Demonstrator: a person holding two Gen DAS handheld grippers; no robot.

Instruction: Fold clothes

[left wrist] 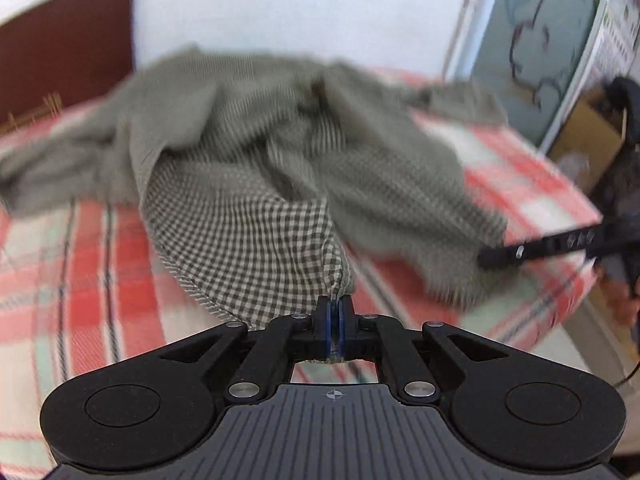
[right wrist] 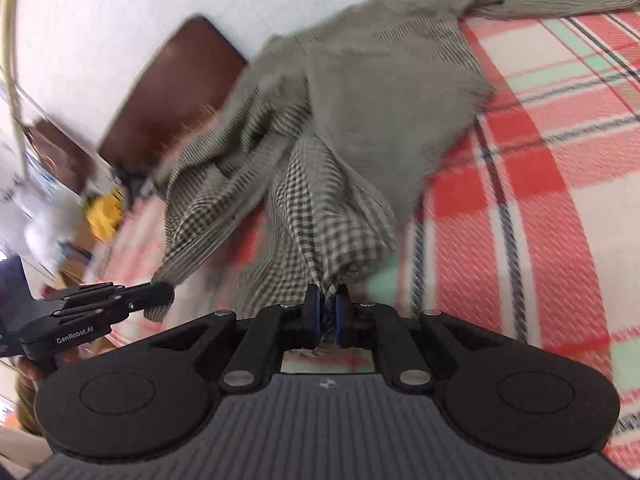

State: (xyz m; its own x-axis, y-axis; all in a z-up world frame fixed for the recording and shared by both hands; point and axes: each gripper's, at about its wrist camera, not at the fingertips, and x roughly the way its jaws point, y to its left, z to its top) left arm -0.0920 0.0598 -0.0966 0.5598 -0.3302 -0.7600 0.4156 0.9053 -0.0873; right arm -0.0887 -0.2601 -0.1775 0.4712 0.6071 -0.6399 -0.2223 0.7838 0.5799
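Item, left to right: dark brown wooden headboard point(left wrist: 68, 44) at the far left, standing against the white wall point(left wrist: 280, 4); bed covered by a red, white and mint-green plaid blanket point(left wrist: 80, 264), filling the foreground of both views; olive-and-cream small-check woven garment point(left wrist: 256, 152), crumpled and partly lifted off the blanket, its far portion and one sleeve-like end trailing flat toward the wall side, its near edge drawn up into two gathered corners; left hand-held gripper point(left wrist: 335, 312), black with blue pads, clenched on one gathered corner of the garment, cloth pinched between the pads and a scrap showing behind them; right hand-held gripper point(right wrist: 327, 312), same make, likewise clenched on the other corner, checked cloth bunched between its blue pads; each gripper appears side-on in the other's view, the right at the right edge of the left view point(left wrist: 500, 256), the left at the lower left of the right view point(right wrist: 160, 294), both with the fabric edge at the fingertips; pale blue panel with an outlined cartoon drawing point(left wrist: 552, 40) at the far right beyond the bed; brown cardboard box point(left wrist: 588, 140) beside it; background blurred.
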